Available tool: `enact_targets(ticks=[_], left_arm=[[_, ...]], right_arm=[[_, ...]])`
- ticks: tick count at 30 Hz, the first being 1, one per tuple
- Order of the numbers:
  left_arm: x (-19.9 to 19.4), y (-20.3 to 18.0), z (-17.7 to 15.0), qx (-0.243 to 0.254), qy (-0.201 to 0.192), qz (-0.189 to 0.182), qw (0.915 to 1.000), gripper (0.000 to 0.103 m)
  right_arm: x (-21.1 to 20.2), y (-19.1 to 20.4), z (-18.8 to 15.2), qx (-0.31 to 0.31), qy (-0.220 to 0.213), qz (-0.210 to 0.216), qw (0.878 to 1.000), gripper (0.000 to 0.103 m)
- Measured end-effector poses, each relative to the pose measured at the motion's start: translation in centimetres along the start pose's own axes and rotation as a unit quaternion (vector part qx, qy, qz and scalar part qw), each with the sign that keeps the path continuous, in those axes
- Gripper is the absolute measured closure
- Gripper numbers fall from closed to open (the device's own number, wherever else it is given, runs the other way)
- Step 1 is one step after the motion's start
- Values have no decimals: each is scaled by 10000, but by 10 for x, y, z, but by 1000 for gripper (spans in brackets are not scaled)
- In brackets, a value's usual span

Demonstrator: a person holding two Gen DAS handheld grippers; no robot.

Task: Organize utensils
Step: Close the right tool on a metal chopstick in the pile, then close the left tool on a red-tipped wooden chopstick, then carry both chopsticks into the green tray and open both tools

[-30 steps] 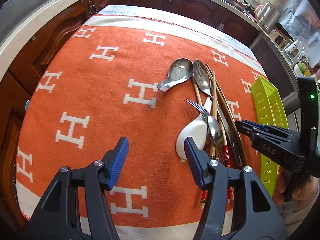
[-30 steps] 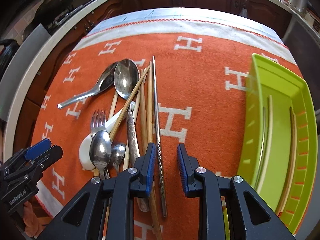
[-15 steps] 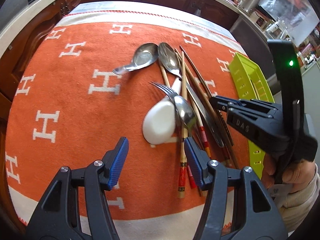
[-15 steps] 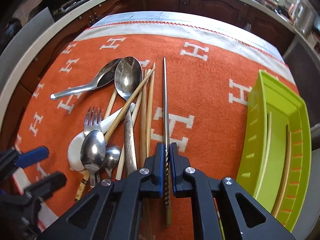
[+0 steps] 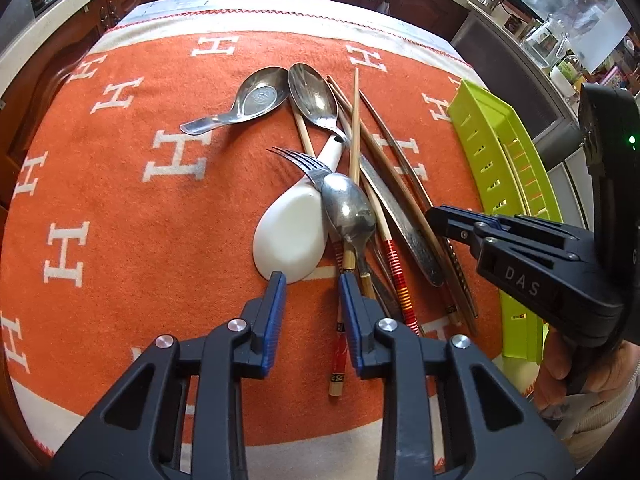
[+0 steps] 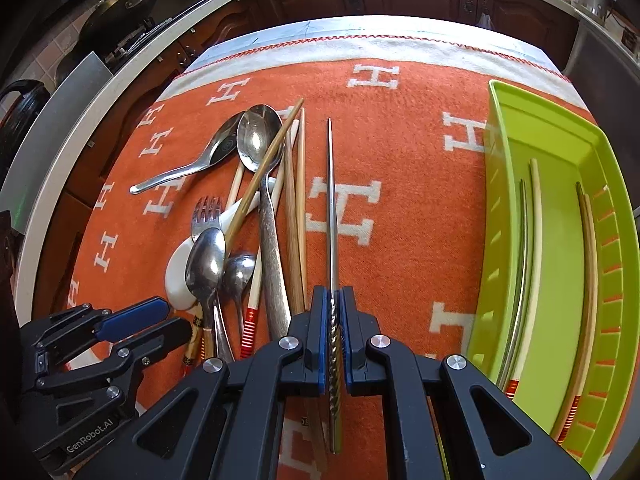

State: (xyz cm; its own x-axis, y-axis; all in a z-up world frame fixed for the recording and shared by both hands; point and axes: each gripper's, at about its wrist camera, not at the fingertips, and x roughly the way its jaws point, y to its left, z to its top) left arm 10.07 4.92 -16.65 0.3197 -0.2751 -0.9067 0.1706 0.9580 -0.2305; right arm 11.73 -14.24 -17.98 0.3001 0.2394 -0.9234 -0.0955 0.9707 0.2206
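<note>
A pile of utensils lies on the orange cloth [image 5: 120,208]: a white ceramic spoon [image 5: 294,226], metal spoons [image 5: 349,208], a fork [image 5: 304,162] and several chopsticks [image 5: 354,128]. My left gripper [image 5: 312,286] is open, its tips just in front of the white spoon's bowl and the chopstick handles. My right gripper [image 6: 331,300] is shut on a metal chopstick [image 6: 330,200], held a little above the cloth to the right of the pile. A lime green tray [image 6: 560,240] at the right holds several chopsticks.
Dark wooden cabinets and a pale counter edge [image 6: 80,120] ring the table. The right gripper's body [image 5: 540,264] shows at the right of the left wrist view, beside the green tray [image 5: 508,168]. Kitchen clutter stands at the far right.
My right gripper has closed on the metal chopstick and lifted it off the pile. My left gripper has moved right toward the pile, and its fingers have narrowed.
</note>
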Motion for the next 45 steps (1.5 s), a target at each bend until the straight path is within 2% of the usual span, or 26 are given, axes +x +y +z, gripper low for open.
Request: enact_targets(ticks=[5,12,16,17,18,19,25,34,39,45], left_arm=[[-5,-2,-3,18,43,-72,10000,78],[6,-10,-5,192,199,147,9995,78],[8,-15,-2,289,79,306,9991,79],[8,-16,0,316,45,323,9990,92],[9,-18,1,369,48,301,9989,97],[9,-19,1,371,43,293,9989,97],[-7,-20,-3,322,-284,334,9985,98],[-65,-20,-3,128,-1081,519,9927,98],[-89,-34,-7,216,-1292,499,9901,98],[-105,-55,-16,355,-1441,464,9878,98]], right_arm=[[-1,-3,-1,52,-18,69,10000,97],[-1,-1,-3,9,-37,87,10000,97],[0,1,-6,-26,-70,66,9999,97],[0,1,-6,-24,-78,71,9999,97],[0,1,-6,-8,-86,90,9999,97],[0,1,-6,6,-91,107,9999,97],[-9,-6,-4,205,-259,222,9992,97],[-52,-2,-4,275,-676,437,9964,97],[-80,3,-13,252,-906,560,9940,97],[-119,-2,-27,349,-1283,481,9900,97]])
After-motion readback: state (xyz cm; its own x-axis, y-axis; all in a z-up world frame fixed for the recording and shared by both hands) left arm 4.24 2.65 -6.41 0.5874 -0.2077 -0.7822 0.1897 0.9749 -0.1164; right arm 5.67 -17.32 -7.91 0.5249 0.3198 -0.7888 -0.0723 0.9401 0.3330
